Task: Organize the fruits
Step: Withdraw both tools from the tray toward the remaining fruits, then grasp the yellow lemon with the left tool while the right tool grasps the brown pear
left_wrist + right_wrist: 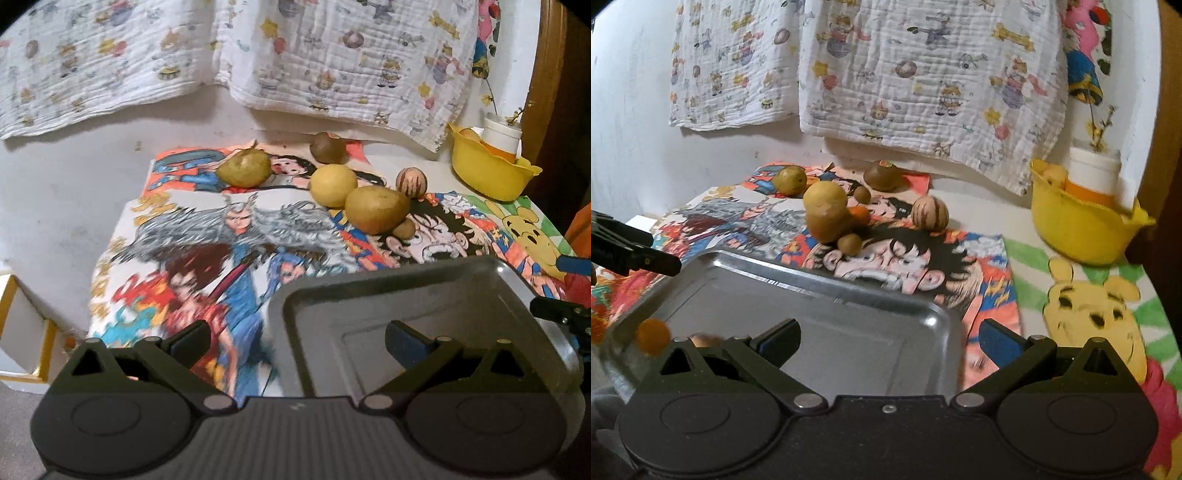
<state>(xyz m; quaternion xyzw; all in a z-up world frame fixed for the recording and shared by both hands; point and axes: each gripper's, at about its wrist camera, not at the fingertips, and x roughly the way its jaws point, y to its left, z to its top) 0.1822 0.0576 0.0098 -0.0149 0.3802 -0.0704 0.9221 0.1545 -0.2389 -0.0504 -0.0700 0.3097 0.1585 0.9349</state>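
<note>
Hovering wide-jawed, both grippers (297, 341) (888, 341) overhang the tray (849, 295).

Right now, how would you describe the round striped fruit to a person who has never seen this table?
Find the yellow plastic bowl at the table's far right. Look left of it, on the colourful cartoon-print cloth, at the cluster of fruit. The round tan fruit with dark vertical stripes sits nearest the bowl; its neighbours are plain yellow-green or brown.

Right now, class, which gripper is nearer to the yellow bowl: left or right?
Right. The right gripper hovers over the metal tray's right end, the yellow bowl ahead to its right. The left gripper sits over the tray's left end, farther away.
</note>
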